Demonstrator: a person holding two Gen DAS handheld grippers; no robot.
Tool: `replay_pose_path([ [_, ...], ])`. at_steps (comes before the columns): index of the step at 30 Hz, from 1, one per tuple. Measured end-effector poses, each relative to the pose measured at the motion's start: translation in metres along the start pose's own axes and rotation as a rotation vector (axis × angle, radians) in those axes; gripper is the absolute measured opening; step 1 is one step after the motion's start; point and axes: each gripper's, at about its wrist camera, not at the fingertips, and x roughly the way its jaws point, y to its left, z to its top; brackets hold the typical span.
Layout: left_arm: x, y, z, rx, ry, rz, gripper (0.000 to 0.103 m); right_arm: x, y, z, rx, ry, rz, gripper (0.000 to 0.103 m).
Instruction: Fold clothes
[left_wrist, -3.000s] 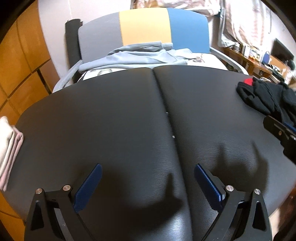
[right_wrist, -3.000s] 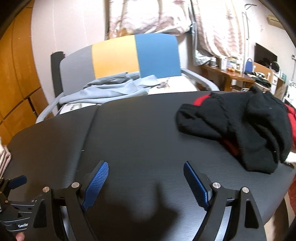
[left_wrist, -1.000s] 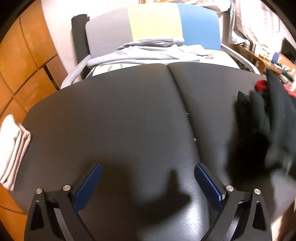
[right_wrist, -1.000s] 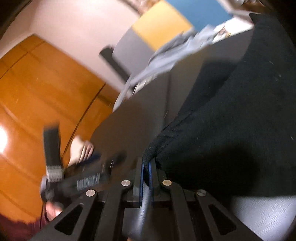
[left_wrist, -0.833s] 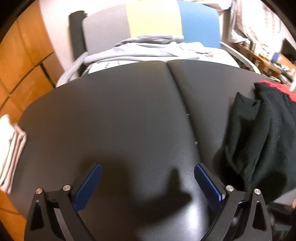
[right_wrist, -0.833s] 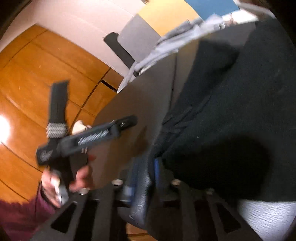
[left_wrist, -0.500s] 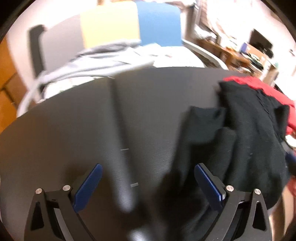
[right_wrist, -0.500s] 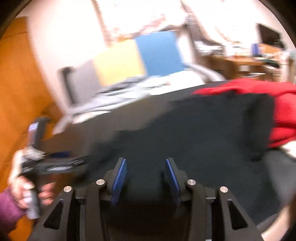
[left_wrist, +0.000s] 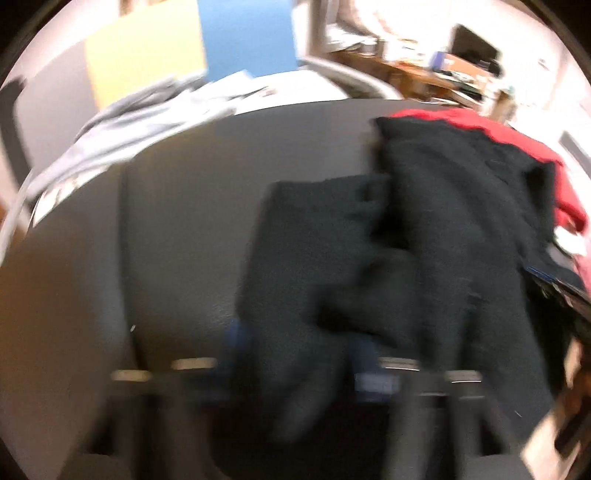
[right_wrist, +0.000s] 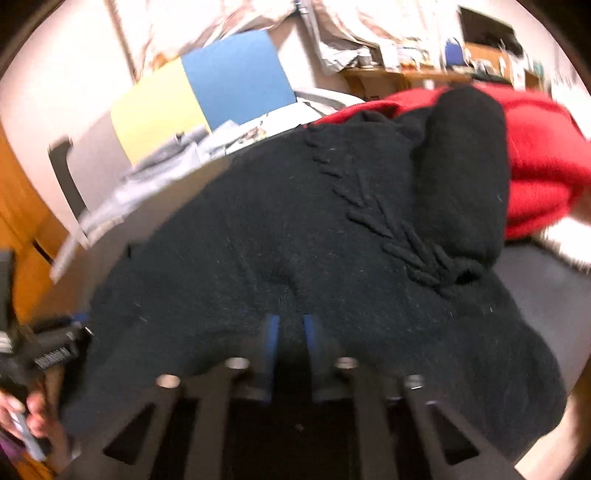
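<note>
A black knit sweater (right_wrist: 295, 221) lies rumpled on the dark table (left_wrist: 166, 221), partly over a red garment (right_wrist: 535, 147). My right gripper (right_wrist: 291, 332) is shut on a fold at the sweater's near edge, its blue pads only a narrow gap apart with cloth between them. In the blurred left wrist view the black sweater (left_wrist: 443, 221) fills the right half, and one flap runs down between the fingers of my left gripper (left_wrist: 301, 347). Those fingers stand partly apart; the blur hides whether they pinch the cloth. The red garment (left_wrist: 517, 136) shows behind.
A chair with a grey, yellow and blue back (left_wrist: 147, 62) stands behind the table, with a pale grey garment (left_wrist: 140, 110) draped on its seat. A person's hand (right_wrist: 37, 410) holds the left gripper at the lower left. Cluttered shelves (right_wrist: 480, 55) stand at the far right.
My right gripper let go of the sweater, then closed again on its near edge. The left gripper swung right over the sweater and its fingers came closer together.
</note>
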Motion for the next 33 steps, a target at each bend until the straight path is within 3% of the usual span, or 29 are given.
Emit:
replay_pose_path([
  [5, -0.046, 0.027, -0.012, -0.066, -0.057, -0.048, 0.015, -0.023, 0.014, -0.005, 0.062, -0.014, 0.122, 0.008],
  [10, -0.109, 0.103, -0.042, -0.241, -0.149, -0.010, 0.015, -0.033, 0.049, -0.019, 0.057, 0.004, 0.283, 0.005],
  [14, -0.155, 0.174, -0.091, -0.423, -0.189, 0.046, 0.015, -0.030, 0.094, -0.034, 0.024, 0.059, 0.396, 0.002],
  [18, -0.171, 0.214, -0.148, -0.540, -0.158, 0.105, 0.015, -0.016, 0.127, -0.063, -0.074, 0.175, 0.396, 0.001],
  [22, -0.179, 0.246, -0.207, -0.640, -0.096, 0.164, 0.019, 0.002, 0.153, -0.094, -0.199, 0.325, 0.375, 0.007],
  [25, -0.174, 0.244, -0.247, -0.678, -0.033, 0.197, 0.021, -0.012, 0.176, -0.081, -0.307, 0.245, 0.345, 0.025],
  [26, -0.180, 0.246, -0.259, -0.696, -0.038, 0.213, 0.024, -0.018, 0.183, -0.075, -0.343, 0.214, 0.332, 0.025],
  [28, -0.197, 0.253, -0.273, -0.753, -0.091, 0.238, 0.039, -0.010, 0.201, -0.053, -0.405, 0.176, 0.314, 0.031],
  [30, -0.213, 0.258, -0.277, -0.816, -0.172, 0.235, 0.076, -0.001, 0.219, -0.029, -0.464, 0.141, 0.296, 0.040],
  [33, -0.226, 0.256, -0.272, -0.837, -0.249, 0.202, 0.085, 0.019, 0.248, 0.002, -0.555, 0.113, 0.266, 0.046],
])
